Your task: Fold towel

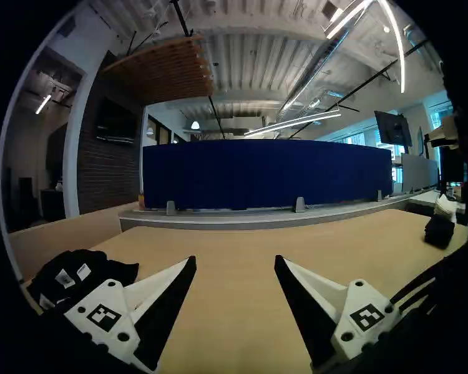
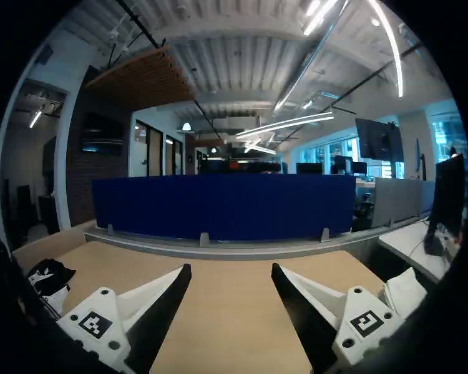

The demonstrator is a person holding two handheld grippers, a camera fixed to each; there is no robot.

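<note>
While both tools hang open over bare wood, the left tool and the right tool grip nothing. A crumpled black cloth with white tags, probably the towel, lies at the tabletop's left edge, just beside the left tool's left finger, so the left tool looks nearer. Its long axis cannot be told from this heap.

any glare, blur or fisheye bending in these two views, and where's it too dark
Left gripper view: sharp; the ceiling light strip is blown out white, the blue divider bows with fisheye distortion, and the dark cloth at lower left loses detail. Right gripper view: equally sharp; same strip glare, windows at right overexposed, table evenly lit, no hard shadows.
</note>
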